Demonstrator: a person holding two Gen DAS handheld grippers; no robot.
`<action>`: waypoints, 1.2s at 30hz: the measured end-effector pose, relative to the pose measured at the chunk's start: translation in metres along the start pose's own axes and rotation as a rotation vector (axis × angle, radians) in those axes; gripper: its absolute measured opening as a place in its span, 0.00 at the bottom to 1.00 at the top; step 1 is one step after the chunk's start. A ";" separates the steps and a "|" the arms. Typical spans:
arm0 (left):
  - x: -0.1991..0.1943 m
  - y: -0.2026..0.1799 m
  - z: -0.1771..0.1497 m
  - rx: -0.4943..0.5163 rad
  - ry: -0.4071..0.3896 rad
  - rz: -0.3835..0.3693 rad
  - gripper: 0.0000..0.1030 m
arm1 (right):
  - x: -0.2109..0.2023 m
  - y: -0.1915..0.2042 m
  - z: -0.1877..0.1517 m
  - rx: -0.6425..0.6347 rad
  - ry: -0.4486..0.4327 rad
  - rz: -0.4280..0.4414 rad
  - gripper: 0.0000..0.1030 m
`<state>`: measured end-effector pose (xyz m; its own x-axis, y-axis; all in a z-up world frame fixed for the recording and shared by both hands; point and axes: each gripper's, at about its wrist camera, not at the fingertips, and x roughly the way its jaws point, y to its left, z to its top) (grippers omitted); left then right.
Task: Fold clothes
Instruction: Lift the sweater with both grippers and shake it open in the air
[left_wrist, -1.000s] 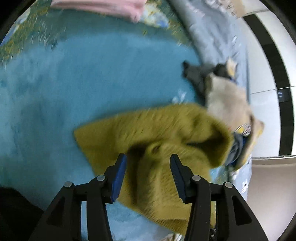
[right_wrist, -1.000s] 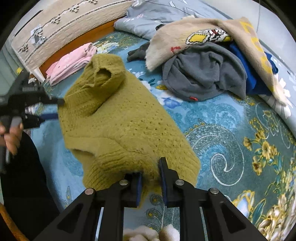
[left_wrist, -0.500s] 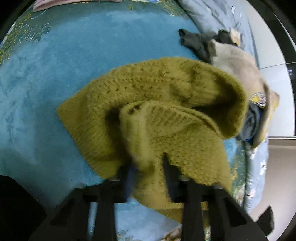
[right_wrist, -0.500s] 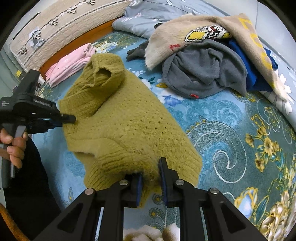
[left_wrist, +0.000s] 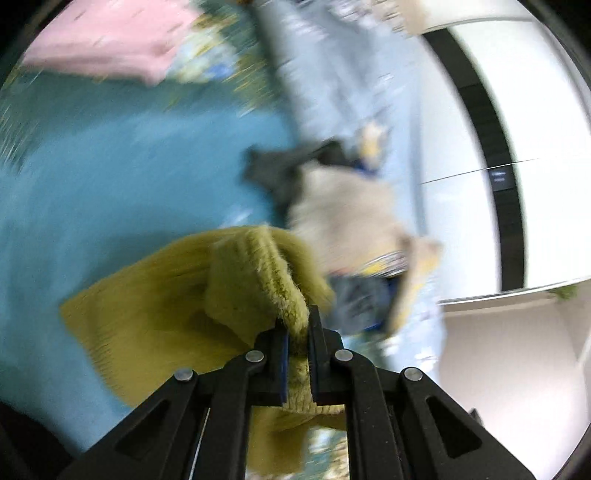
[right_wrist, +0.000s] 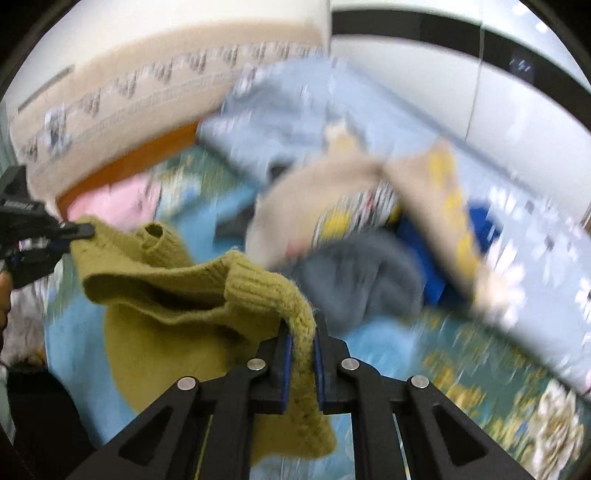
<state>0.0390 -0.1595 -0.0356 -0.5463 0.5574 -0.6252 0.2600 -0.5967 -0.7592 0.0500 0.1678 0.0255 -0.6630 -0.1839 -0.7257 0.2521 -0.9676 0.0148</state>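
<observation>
An olive-green knit sweater (left_wrist: 155, 314) hangs above the blue patterned bedspread (left_wrist: 92, 166). My left gripper (left_wrist: 297, 328) is shut on one ribbed edge of it. My right gripper (right_wrist: 303, 332) is shut on another ribbed edge of the sweater (right_wrist: 166, 302). In the right wrist view the left gripper (right_wrist: 79, 230) shows at far left, pinching the sweater's other end, so the garment is stretched between both. Both views are motion-blurred.
A pile of unfolded clothes (right_wrist: 362, 229), beige, grey and blue, lies on the bed behind the sweater; it also shows in the left wrist view (left_wrist: 343, 218). A folded pink garment (left_wrist: 107, 44) lies near the headboard (right_wrist: 129, 110). A grey-blue duvet (right_wrist: 280, 110) lies at the back.
The left gripper closed on the sweater's edge. Both grippers have lifted the sweater off the bed, and both cameras have swung upward.
</observation>
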 end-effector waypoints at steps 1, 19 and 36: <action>-0.006 -0.017 0.007 0.023 -0.024 -0.045 0.08 | -0.010 -0.003 0.017 0.005 -0.048 -0.011 0.10; -0.207 -0.218 -0.026 0.543 -0.335 -0.441 0.08 | -0.295 0.008 0.100 -0.032 -0.710 -0.169 0.10; -0.217 -0.220 -0.078 0.590 -0.285 -0.396 0.08 | -0.302 -0.007 0.083 -0.108 -0.596 -0.167 0.10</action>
<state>0.1628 -0.1040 0.2534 -0.7154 0.6711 -0.1943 -0.4228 -0.6373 -0.6443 0.1902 0.2155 0.3013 -0.9708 -0.1265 -0.2037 0.1601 -0.9744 -0.1577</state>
